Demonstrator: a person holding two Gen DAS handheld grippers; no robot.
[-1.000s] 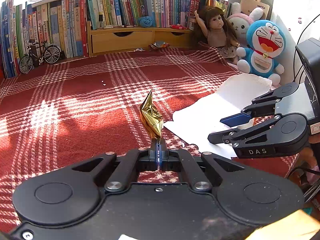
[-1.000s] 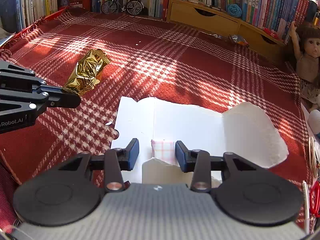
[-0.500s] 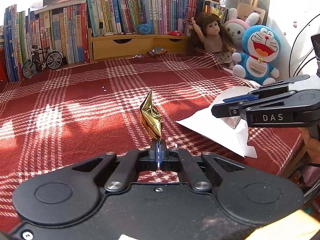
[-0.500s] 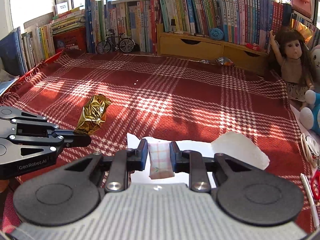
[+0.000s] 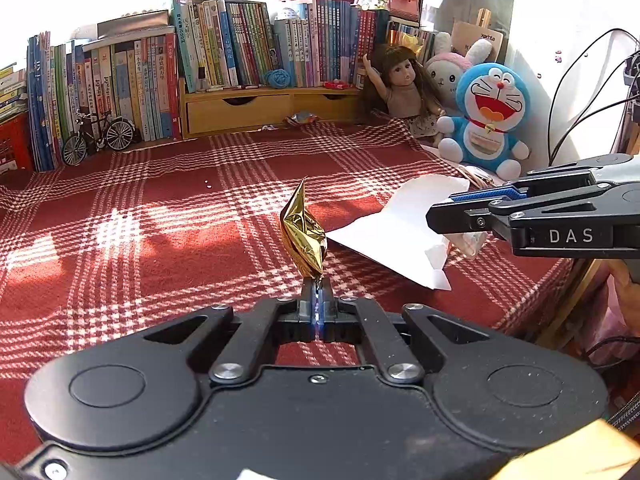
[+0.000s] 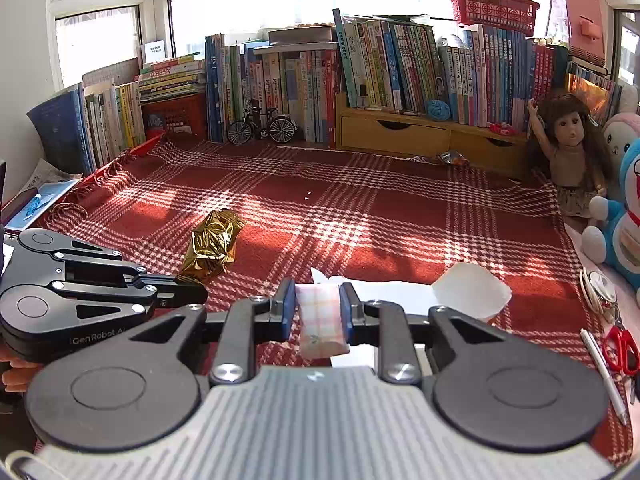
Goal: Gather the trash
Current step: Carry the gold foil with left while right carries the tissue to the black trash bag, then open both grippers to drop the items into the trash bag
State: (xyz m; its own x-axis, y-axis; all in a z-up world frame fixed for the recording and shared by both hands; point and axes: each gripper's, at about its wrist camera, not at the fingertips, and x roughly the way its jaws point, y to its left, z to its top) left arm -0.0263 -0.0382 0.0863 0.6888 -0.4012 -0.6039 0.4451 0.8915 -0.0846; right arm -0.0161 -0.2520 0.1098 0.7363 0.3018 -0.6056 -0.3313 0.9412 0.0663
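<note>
The gold foil wrapper (image 5: 303, 236) is crumpled and shiny, creased into a pointed shape that stands up from the tips of the left gripper (image 5: 317, 289). Its fingers (image 5: 307, 294) are clenched tight on the wrapper's lower corner, and the wrapper hangs clear above the red plaid cloth (image 5: 160, 216). In the right wrist view the same wrapper (image 6: 211, 243) shows as a puffy, wrinkled bundle at the tip of the left gripper (image 6: 192, 289).

The second piece of trash is a small packet (image 6: 321, 320) with a pale pink and orange check pattern (it looks like a soft tissue pack). It sits upright between the blue pads of the right gripper (image 6: 318, 307), whose fingers (image 6: 286, 307) press on both of its sides, so it is grasped. From the left wrist view the right gripper (image 5: 434, 218) reaches in from the right edge, roughly level, and the packet (image 5: 470, 242) only peeks out below it.

Counted: two grippers, two held pieces of trash, and one white sheet of paper (image 5: 396, 232) lying on the cloth beside them, one end curled up. A small colourful wrapper (image 5: 302, 118) lies far back by the wooden drawer unit (image 5: 256, 110).

Both grippers point forward and somewhat downward over the cloth, side by side.
</note>
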